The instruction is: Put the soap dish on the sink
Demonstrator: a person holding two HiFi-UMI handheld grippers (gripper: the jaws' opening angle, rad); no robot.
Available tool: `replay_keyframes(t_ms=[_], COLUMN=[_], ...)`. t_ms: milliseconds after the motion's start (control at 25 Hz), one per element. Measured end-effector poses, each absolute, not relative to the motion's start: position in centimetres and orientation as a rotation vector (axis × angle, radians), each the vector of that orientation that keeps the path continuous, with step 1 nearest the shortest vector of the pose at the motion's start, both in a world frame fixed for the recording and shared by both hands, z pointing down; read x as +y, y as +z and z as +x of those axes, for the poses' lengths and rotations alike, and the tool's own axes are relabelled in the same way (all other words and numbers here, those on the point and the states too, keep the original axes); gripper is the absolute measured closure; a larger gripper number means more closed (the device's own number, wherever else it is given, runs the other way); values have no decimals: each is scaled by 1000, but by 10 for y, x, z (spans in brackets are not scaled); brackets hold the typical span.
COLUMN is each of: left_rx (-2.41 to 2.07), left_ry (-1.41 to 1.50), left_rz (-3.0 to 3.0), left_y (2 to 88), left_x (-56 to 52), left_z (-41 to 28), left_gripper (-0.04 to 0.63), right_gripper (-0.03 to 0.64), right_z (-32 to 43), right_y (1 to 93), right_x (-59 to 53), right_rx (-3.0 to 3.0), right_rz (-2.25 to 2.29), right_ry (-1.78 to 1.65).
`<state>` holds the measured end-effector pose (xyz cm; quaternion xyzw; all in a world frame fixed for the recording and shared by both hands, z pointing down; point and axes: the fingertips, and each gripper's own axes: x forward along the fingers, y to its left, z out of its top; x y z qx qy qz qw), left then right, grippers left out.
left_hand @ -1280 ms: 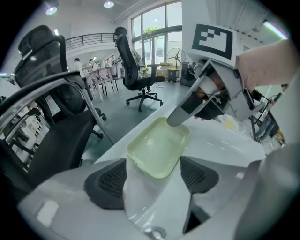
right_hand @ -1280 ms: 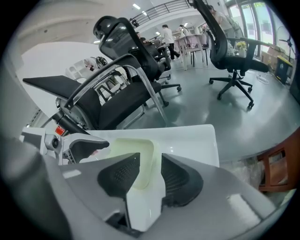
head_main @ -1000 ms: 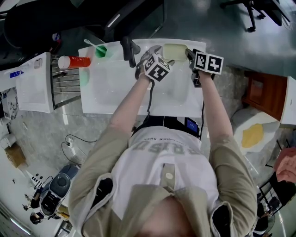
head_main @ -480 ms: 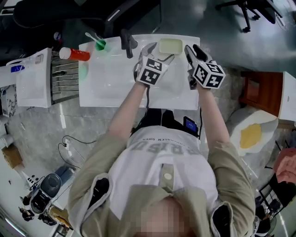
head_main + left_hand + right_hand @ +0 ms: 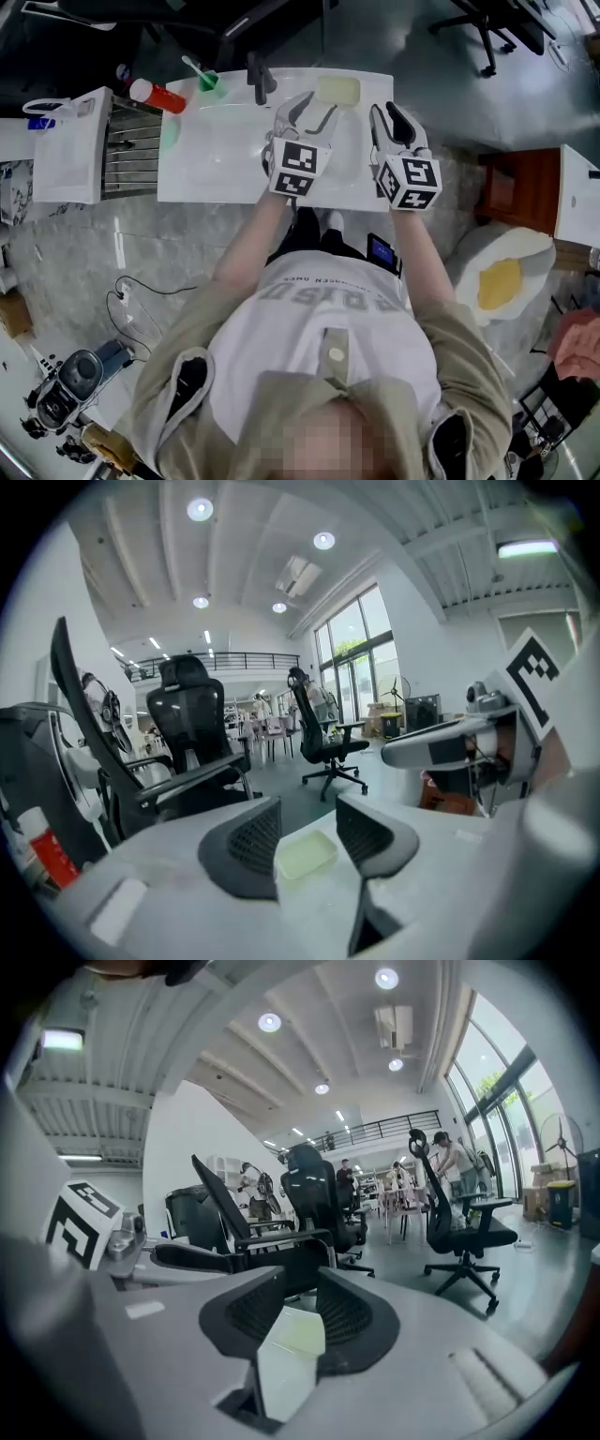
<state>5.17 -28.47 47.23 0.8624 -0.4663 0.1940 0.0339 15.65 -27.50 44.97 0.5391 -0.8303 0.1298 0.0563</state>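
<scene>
The soap dish (image 5: 337, 90) is sitting on the back rim of the white sink (image 5: 216, 178), just right of the black tap (image 5: 258, 80). Nothing is touching it. Whether it is holding soap is not clear, since it is showing only as a pale green tray.

The left gripper (image 5: 314, 111) is hovering over the sink just in front of the dish. Its jaws have just been closing partway and are standing about half open, gripping nothing. In the left gripper view the dish is appearing in the gap beyond the pads, with its edges cut off by them.

The right gripper (image 5: 389, 120) is hanging beside it to the right, apart from the dish. Its jaws have also just been narrowing, are standing apart and are holding nothing. In the right gripper view only a sliver of the dish is showing between the pads.

The marker cubes and forearms are covering the sink's front edge, and glare is washing out the basin. A red bottle (image 5: 157, 96) and a green cup (image 5: 208, 81) are resting at the sink's back left.
</scene>
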Motion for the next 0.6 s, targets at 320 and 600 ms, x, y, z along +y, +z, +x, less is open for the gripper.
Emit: replay_keyframes(t_ms=[320,600], left_rx=[-1577,-1722], left_ry=[436,342], left_rz=[2688,2764], left_y=[427,386], left_x=[-253,-235], left_z=[42,33], left_gripper=[507,588], right_gripper=[564,610], right_z=[155,156], right_y=[393,368], right_x=[-228,-207], right_rx=[-2572,-2565], right_rz=[1687,1731], right_ry=[189,60])
